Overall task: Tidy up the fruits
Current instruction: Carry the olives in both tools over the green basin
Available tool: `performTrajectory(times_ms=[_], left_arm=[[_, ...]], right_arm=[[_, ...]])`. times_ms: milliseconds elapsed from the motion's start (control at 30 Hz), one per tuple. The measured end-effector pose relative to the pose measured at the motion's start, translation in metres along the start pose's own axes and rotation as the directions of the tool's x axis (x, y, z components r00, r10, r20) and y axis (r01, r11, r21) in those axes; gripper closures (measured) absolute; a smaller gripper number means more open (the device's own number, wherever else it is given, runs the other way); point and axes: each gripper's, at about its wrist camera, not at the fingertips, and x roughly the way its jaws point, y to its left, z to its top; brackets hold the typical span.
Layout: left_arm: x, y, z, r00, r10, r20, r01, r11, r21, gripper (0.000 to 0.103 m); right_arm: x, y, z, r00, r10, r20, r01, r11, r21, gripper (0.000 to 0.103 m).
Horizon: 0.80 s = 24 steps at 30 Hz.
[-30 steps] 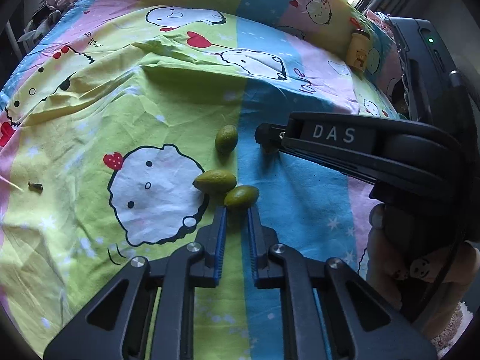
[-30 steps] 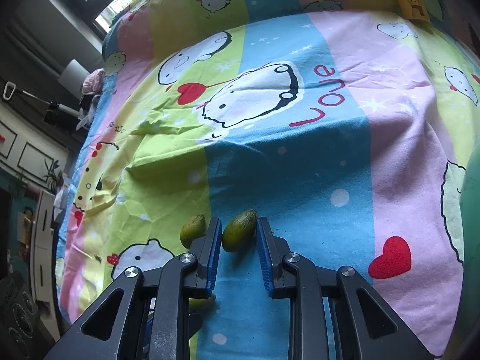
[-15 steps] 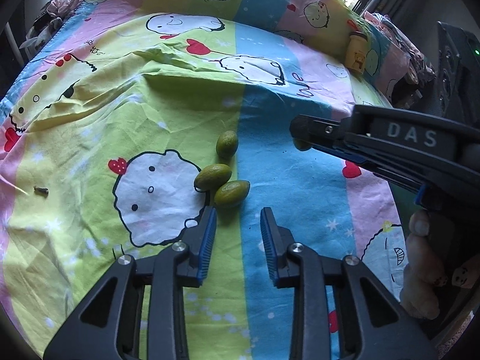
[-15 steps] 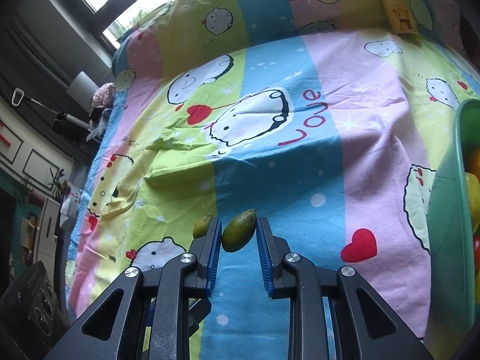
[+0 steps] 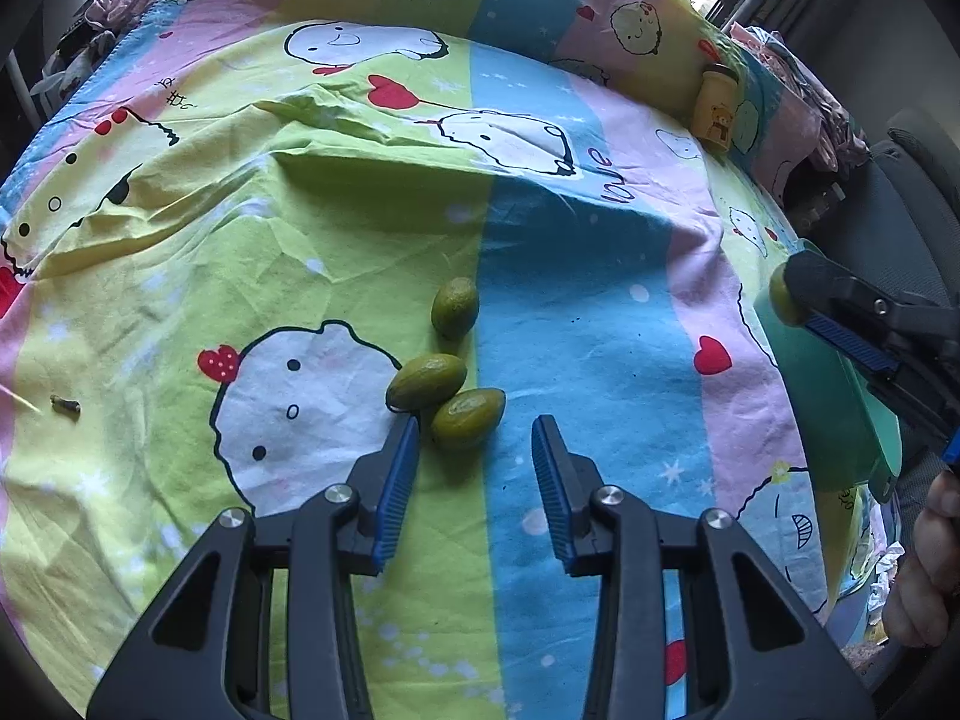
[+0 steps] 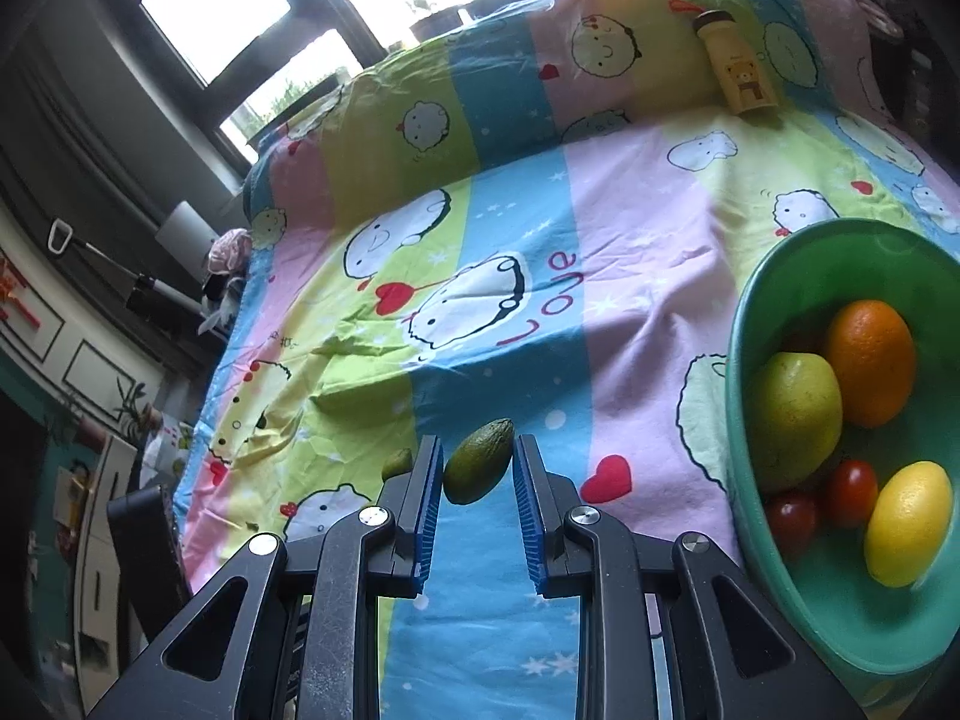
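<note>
Right tool [image 6: 477, 474] is clamped on a small green oval fruit [image 6: 479, 461], lower centre; the green plastic bowl [image 6: 744, 324], cut off right, holds fruit. Left tool [image 5: 474, 462] is opening over three loose green fruits [image 5: 468, 418] on the cartoon-print bedsheet [image 5: 300, 228].

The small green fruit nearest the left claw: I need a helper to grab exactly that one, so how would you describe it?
On the bedsheet, where the yellow-green stripe meets the blue one, three small green fruits lie in a cluster. It is the nearest green fruit, between the tips of the opening left claw, touching the middle fruit.
</note>
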Motion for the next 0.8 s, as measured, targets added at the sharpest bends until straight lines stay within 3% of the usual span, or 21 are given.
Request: performTrajectory(times_ms=[133,267,633,800], left_arm=[[0.003,0.0,0.005,1.0,-0.013,0.006,0.013,1.0,-0.003,0.067],[0.004,0.0,0.005,1.0,0.017,0.012,-0.017,1.0,0.021,0.08],[-0.007,-0.01,-0.002,1.0,-0.005,0.013,0.004,0.999,0.037,0.08],[-0.029,-0.036,0.009,0.995,-0.075,0.064,0.071,0.995,0.071,0.08]], right_arm=[[-0.005,-0.008,0.004,1.0,0.003,0.014,-0.003,1.0,0.022,0.077],[-0.009,-0.012,0.006,1.0,0.012,0.024,-0.013,0.999,0.037,0.077],[-0.012,-0.018,0.009,1.0,0.028,0.009,-0.029,0.998,0.051,0.077],[-0.024,-0.031,0.014,0.999,0.02,0.03,-0.023,0.996,0.083,0.077]])
